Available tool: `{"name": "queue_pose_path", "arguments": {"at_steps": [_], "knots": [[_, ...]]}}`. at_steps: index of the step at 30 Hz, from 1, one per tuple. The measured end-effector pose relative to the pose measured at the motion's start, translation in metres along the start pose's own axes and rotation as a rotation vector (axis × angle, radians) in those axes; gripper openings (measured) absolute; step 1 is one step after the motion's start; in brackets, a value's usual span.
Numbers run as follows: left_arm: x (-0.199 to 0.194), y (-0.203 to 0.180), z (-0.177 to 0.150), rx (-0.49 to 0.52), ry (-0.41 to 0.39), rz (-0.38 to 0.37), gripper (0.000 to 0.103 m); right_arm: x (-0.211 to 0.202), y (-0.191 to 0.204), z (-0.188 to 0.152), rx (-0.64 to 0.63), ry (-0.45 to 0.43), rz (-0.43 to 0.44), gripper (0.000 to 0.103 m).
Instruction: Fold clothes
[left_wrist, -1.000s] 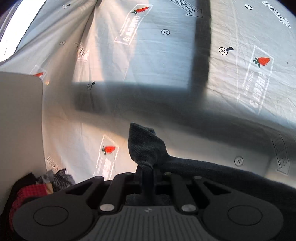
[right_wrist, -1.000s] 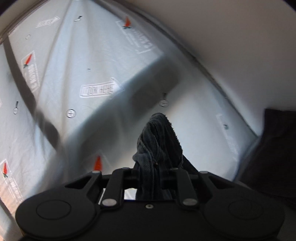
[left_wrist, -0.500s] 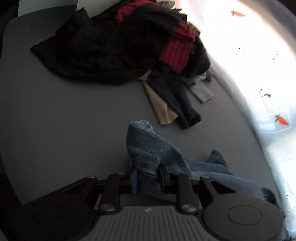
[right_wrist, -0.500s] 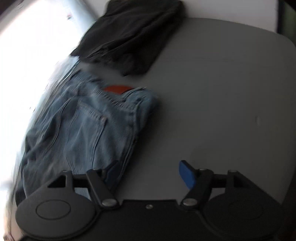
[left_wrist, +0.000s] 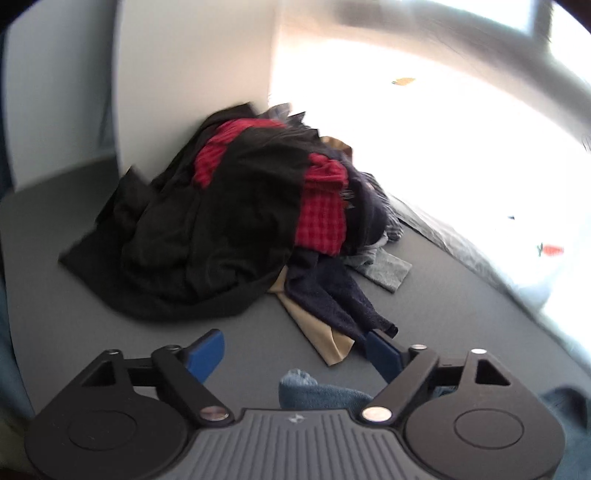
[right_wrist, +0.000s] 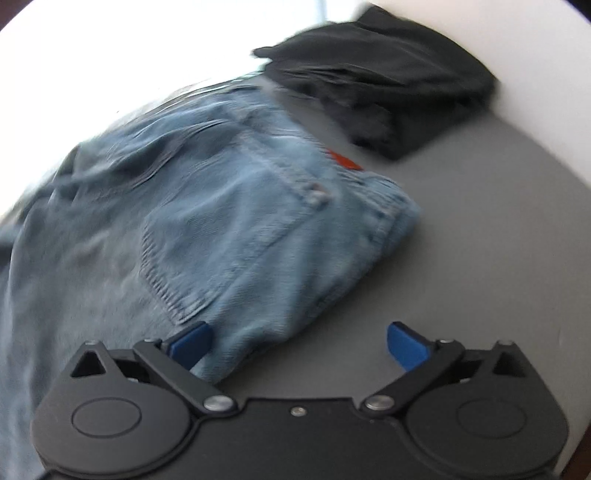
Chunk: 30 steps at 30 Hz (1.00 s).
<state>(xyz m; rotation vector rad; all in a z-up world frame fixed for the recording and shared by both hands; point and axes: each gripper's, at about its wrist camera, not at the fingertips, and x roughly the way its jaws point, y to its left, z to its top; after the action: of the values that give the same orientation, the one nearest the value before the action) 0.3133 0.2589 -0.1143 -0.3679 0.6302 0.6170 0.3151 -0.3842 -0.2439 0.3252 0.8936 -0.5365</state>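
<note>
Both grippers clamped bunched denim a second ago, held up against the printed white sheet. Both have since come down over the grey table (right_wrist: 498, 229) and their jaws have just been opening.

Left gripper (left_wrist: 295, 350): jaws spread wide, blue pads clear of cloth. A fold of the jeans (left_wrist: 317, 391) lies low between the fingers, close to the body, loose, not pinched.

Right gripper (right_wrist: 299, 343): jaws at full spread. The jeans (right_wrist: 207, 221) lie flat ahead and to its left, back pocket up, red patch at the waistband. Their near edge runs between the fingers; the left pad sits over the denim, contact not clear. The right pad is over bare table.

Edges and room:
- Ahead of the left gripper, a pile of unfolded clothes (left_wrist: 240, 221), black and red check, against the wall corner. A tan piece and a dark navy piece trail from it to just beside the right finger. Open table lies ahead-left.
- Ahead-right of the right gripper, a folded dark garment (right_wrist: 388, 88) near the far table edge, apart from the jeans. Bare table lies to the right.
</note>
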Motion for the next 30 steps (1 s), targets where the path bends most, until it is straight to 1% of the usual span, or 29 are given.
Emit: {"name": "queue_pose_path", "arguments": {"at_steps": [1,4,7,9,11,14,15,17,18,20,21,25,28,29,30], "knots": [[0.001,-0.004,0.002,0.038,0.004,-0.010,0.089,0.002,0.005,0.000,-0.036,-0.007,0.003,0.103],[0.010,-0.018,0.009,0.141,0.005,-0.030,0.089,0.005,0.013,-0.001,-0.090,-0.018,0.001,0.103],[0.021,-0.038,0.010,0.268,-0.012,-0.025,0.090,0.010,0.014,-0.001,-0.068,-0.022,-0.001,0.103],[0.033,-0.049,0.009,0.315,0.008,-0.026,0.090,0.011,0.012,0.000,-0.062,-0.022,0.002,0.103],[0.046,-0.057,0.006,0.321,0.063,-0.030,0.090,0.013,0.013,0.000,-0.068,-0.022,0.003,0.103],[0.060,-0.066,-0.006,0.318,0.135,-0.062,0.090,0.012,0.010,0.002,-0.081,-0.019,-0.016,0.103],[0.064,-0.069,-0.012,0.325,0.160,-0.061,0.090,0.013,0.008,0.003,-0.083,-0.017,-0.042,0.103],[0.070,-0.074,-0.027,0.351,0.206,-0.053,0.090,0.012,0.001,0.005,-0.085,-0.017,-0.066,0.103],[0.072,-0.077,-0.036,0.370,0.224,-0.051,0.090,0.013,-0.004,0.006,-0.077,-0.012,-0.056,0.103],[0.072,-0.080,-0.053,0.397,0.250,-0.039,0.090,0.014,-0.010,0.007,-0.066,-0.002,-0.036,0.103],[0.071,-0.080,-0.060,0.395,0.266,-0.039,0.090,0.014,-0.012,0.008,-0.064,0.002,-0.026,0.103],[0.056,-0.078,-0.089,0.336,0.340,-0.090,0.090,0.014,-0.008,0.009,-0.102,0.004,-0.037,0.103],[0.052,-0.086,-0.117,0.395,0.408,-0.095,0.091,0.016,-0.009,0.010,-0.086,0.004,-0.031,0.103],[0.050,-0.089,-0.125,0.414,0.423,-0.097,0.091,0.018,-0.011,0.010,-0.068,0.007,-0.023,0.103],[0.046,-0.090,-0.130,0.423,0.420,-0.105,0.091,0.019,-0.014,0.010,-0.044,0.012,-0.012,0.103]]}}
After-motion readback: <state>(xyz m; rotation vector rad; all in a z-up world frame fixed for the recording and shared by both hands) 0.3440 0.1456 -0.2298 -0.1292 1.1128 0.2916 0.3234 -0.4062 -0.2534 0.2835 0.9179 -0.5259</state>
